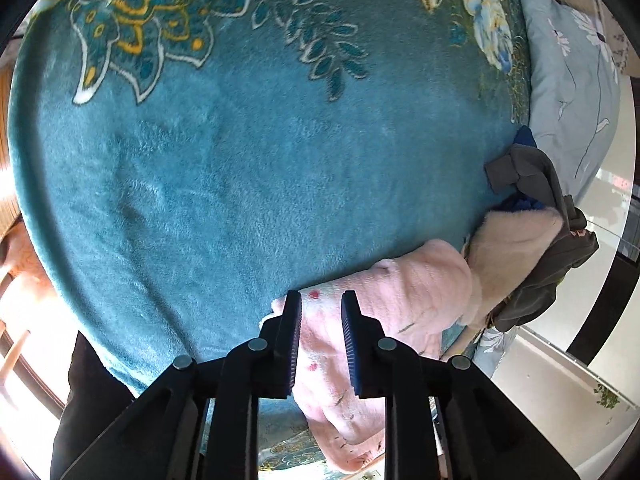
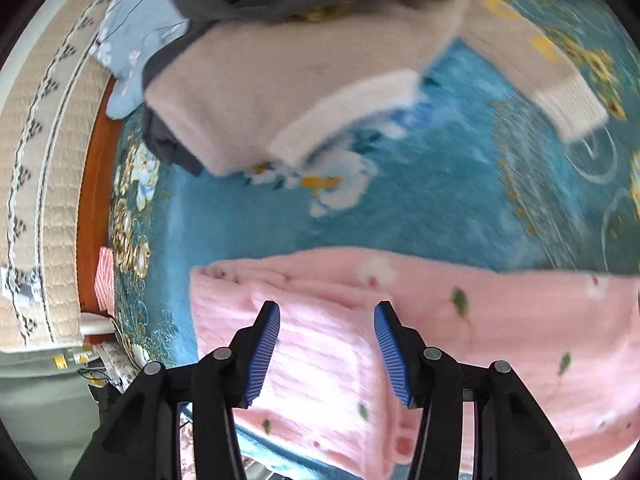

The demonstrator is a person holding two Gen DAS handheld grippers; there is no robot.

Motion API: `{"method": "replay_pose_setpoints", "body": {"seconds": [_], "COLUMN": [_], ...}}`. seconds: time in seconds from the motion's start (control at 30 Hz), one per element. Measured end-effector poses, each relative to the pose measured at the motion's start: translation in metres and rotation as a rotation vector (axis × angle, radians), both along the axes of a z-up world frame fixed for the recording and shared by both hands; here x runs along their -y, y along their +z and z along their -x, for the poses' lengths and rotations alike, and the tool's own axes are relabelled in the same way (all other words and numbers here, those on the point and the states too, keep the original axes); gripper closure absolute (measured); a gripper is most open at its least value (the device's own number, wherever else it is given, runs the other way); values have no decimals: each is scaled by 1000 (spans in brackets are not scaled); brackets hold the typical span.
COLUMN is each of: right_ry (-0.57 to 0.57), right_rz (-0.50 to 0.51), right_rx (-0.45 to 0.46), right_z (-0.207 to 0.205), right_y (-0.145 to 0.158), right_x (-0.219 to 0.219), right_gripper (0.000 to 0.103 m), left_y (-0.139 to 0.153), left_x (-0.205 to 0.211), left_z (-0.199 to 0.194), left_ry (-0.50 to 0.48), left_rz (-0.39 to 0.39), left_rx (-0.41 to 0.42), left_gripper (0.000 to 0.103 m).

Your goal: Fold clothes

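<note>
I see the pink garment (image 2: 320,344) lying partly doubled over at the near edge of the bed (image 1: 240,180); my left tool (image 1: 320,340) and right tool (image 2: 326,352) hover over it, both spread, holding nothing; a beige sweater (image 2: 280,80) and grey garment (image 1: 536,184) sit heaped, seemingly unfolded.

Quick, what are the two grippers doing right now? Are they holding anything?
Left gripper: open, a fold of the pink fuzzy garment lies between its fingers, not pinched.
Right gripper: open wide over the same pink garment, holding nothing.
</note>
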State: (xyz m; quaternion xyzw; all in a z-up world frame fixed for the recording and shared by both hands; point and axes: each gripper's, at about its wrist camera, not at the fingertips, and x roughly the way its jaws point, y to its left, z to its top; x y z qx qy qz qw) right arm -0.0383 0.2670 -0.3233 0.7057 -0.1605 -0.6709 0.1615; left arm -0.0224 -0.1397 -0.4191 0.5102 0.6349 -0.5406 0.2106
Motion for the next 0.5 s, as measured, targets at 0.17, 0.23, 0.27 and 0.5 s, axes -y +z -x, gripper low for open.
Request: {"method": "replay_pose_setpoints", "body": {"seconds": [0.17,0.23,0.27,0.5], "right_ry": [-69,-82,-88,-116], "right_rz": [87,134,150,203], "right_rx": [72,75,72,53], "right_z": [-53,-62,-65,-69], "right_y": [-29,-37,-40,-51], "right_x": [-32,-29,-27,-28], "right_gripper": [46,45,45,45], "left_y": [64,85,87,74], "left_x": [-39,-52,-58,-101], "left_z": [-5,-70,-78,-53], "left_ry": [-111,-164,-184,-300], "left_rz": [96,129,134,141], "left_rx": [13,17,18,31], "left_gripper": [72,71,71,70]}}
